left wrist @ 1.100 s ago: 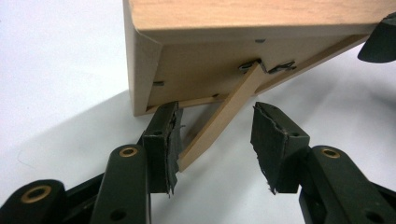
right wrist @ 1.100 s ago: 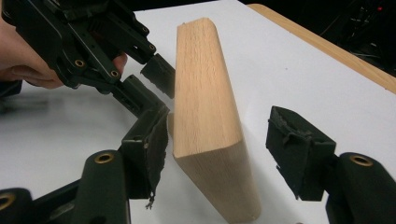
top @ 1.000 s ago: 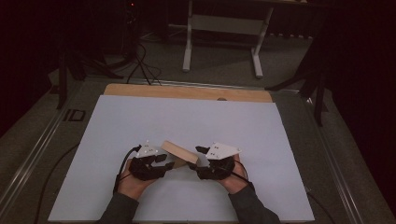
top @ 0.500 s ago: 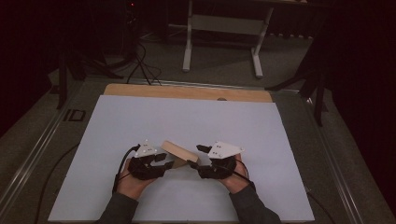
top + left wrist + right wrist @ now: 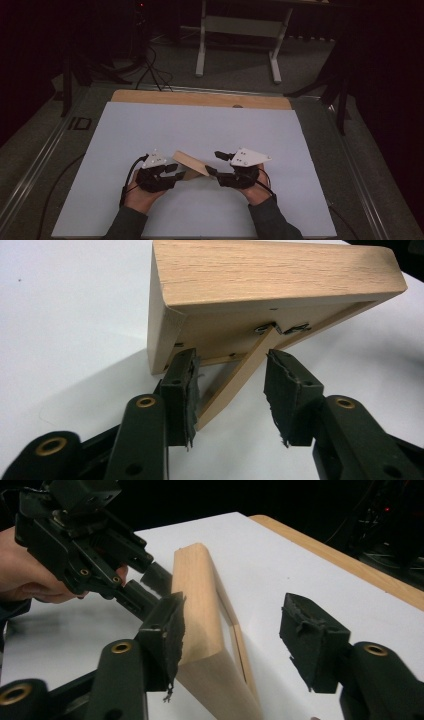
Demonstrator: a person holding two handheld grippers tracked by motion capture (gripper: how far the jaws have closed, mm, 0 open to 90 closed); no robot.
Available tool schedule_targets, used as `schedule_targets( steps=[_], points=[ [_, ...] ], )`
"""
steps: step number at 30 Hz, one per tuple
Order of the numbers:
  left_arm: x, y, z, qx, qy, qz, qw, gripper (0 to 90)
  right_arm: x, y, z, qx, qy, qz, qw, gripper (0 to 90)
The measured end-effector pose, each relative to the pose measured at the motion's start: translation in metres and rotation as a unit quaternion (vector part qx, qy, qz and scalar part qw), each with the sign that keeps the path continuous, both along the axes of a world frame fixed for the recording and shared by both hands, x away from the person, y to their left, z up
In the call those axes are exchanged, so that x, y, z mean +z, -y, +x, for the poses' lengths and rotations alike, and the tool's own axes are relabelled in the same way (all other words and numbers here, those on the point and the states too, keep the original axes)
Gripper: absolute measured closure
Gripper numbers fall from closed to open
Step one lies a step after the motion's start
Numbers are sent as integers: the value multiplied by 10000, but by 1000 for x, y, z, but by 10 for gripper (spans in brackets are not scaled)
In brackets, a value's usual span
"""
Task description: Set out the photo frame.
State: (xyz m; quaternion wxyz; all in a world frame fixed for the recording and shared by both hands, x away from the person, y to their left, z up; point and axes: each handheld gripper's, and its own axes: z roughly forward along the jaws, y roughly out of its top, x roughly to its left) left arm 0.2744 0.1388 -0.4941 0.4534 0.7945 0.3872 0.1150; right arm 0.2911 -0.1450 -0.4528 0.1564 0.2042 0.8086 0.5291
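Wooden, stiff and light, the pale picture frame (image 5: 260, 295) suits our closing left gripper (image 5: 230, 390) astride its back strut (image 5: 235, 385), while our right gripper (image 5: 230, 630), also closing, gapes around its end, neither gripping.

You have a pale oak-coloured wooden picture frame (image 5: 190, 162) with fine grain on a plain white table sheet (image 5: 200, 125). Your left gripper (image 5: 172, 171) and right gripper (image 5: 215, 164) are black, each topped by a grey plate.
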Motion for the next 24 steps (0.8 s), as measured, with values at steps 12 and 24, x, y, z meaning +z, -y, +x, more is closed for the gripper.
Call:
schedule_targets(
  steps=[12, 24],
  points=[
    [2, 0, -1, 83, 51, 5, 10000, 607, -1, 8, 6, -247, -137, 130, 9995, 580],
    [0, 3, 0, 135, 178, 43, 9997, 680, -9, 11, 11, -515, -225, -12, 9984, 776]
  ],
)
